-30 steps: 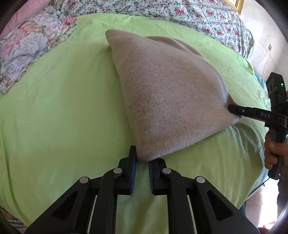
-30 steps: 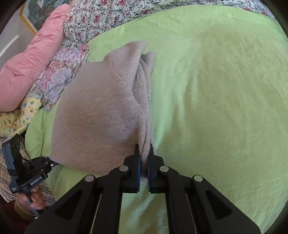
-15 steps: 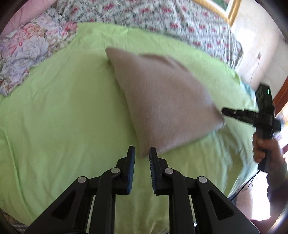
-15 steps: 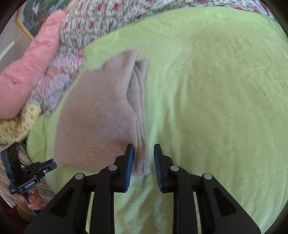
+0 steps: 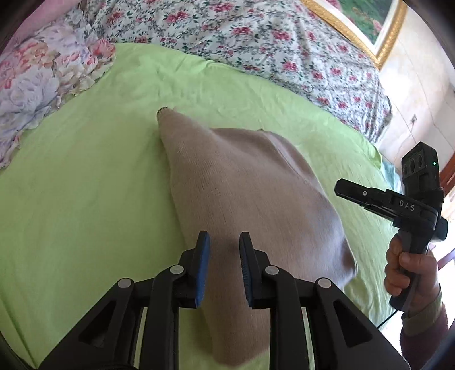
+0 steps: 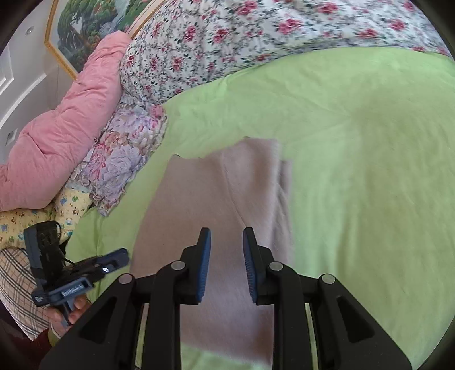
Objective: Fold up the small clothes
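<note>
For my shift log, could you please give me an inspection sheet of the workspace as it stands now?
Surface: green sheet on a bed.
Job's things: beige knit garment, folded, lying flat.
Clutter: nothing seen on the sheet.
Grippers: left gripper open, right gripper open, both above the garment, holding nothing.
Cables: thin black cable below the right hand.
Surroundings: floral bedding, pink quilt, framed picture.

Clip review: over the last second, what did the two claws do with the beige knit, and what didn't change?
Both claws let go. A second ago each was shut on a near corner of the beige knit; now the left claw and the right claw are open, raised over it and holding nothing. The knit stays folded on the green sheet, apparently where it was; the floral bedding is unchanged.
</note>
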Demonstrator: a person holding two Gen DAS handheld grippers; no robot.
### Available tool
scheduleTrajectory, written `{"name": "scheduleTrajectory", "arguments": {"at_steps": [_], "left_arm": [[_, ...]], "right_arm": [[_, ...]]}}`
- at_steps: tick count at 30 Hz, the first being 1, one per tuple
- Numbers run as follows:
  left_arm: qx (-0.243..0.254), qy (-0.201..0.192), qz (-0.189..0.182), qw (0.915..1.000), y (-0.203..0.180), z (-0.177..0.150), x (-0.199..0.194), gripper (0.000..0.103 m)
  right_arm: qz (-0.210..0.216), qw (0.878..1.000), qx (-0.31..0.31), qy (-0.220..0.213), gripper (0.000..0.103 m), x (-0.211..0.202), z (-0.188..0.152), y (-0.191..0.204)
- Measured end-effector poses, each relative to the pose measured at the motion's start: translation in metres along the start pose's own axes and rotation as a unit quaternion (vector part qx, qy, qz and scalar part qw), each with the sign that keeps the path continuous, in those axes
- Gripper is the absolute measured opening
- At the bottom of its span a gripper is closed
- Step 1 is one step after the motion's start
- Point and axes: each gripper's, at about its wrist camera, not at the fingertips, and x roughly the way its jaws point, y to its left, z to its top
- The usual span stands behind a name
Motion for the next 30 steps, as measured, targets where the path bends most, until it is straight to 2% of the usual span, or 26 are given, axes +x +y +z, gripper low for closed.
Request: {"name": "scheduleTrajectory", "arguments": {"at_steps": [9,13,16,20,23,24,30], "left_arm": [[-0.014,-0.01,-0.028,0.9995,0.009,0.052,0.031,0.021],[-0.022,0.003,-0.029,0.9993,0.015,0.063,0.057,0.021],[-0.027,0.018,-0.01,0.9994,0.023,0.064,0.075,0.024],[-0.012,0.02,0.013,0.9996,0.02,0.062,0.087,0.024],[-0.018,0.013,0.015,0.9996,0.016,0.062,0.075,0.022],[-0.023,0.006,0.009,0.9997,0.015,0.061,0.065,0.021],[-0.013,-0.021,-0.05,0.9985,0.002,0.021,0.006,0.021]], "right_arm": [[0.008,1.0,-0.013,0.027,0.024,0.052,0.037,0.008],[0.0,0.999,-0.011,0.045,0.024,0.074,0.045,0.001],[-0.008,0.998,0.001,0.056,0.024,0.092,0.043,-0.016],[-0.013,0.999,0.0,0.049,0.016,0.098,0.042,-0.028],[-0.011,0.999,0.005,0.044,0.016,0.091,0.043,-0.027],[-0.01,0.999,0.005,0.038,0.02,0.084,0.042,-0.024],[0.002,1.0,-0.012,0.017,0.02,0.03,0.012,-0.008]]}}
